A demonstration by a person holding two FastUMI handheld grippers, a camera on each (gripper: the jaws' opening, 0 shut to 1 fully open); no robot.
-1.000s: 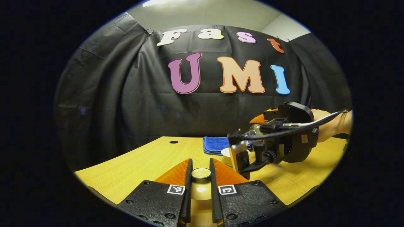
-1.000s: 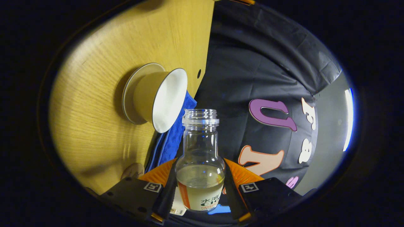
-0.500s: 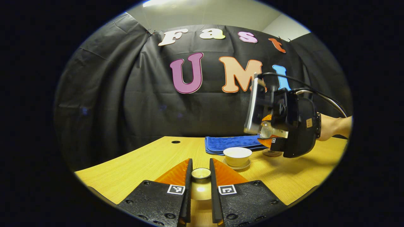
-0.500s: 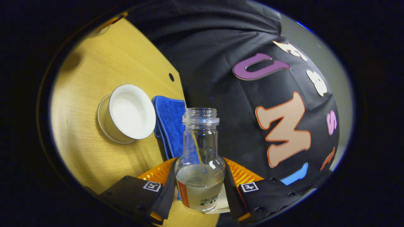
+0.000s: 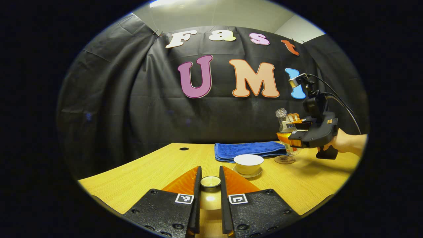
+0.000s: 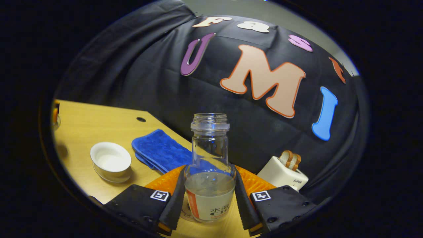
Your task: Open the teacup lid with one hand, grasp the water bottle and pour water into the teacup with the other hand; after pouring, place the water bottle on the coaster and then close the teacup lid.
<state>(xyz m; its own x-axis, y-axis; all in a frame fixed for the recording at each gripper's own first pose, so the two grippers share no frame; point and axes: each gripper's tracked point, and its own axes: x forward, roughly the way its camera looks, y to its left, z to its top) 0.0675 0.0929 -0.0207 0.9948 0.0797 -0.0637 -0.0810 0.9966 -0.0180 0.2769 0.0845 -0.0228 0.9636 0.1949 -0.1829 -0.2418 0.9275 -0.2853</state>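
Your right gripper (image 6: 209,198) is gripping the clear glass water bottle (image 6: 209,172); your left gripper (image 5: 210,185) is clamping the small round teacup lid (image 5: 210,181).

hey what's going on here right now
A person is working two handheld grippers at a wooden table. The right gripper holds a water bottle, nearly upright, just above a coaster. The left gripper holds the teacup lid. The teacup sits uncovered on its saucer beside a blue cloth.
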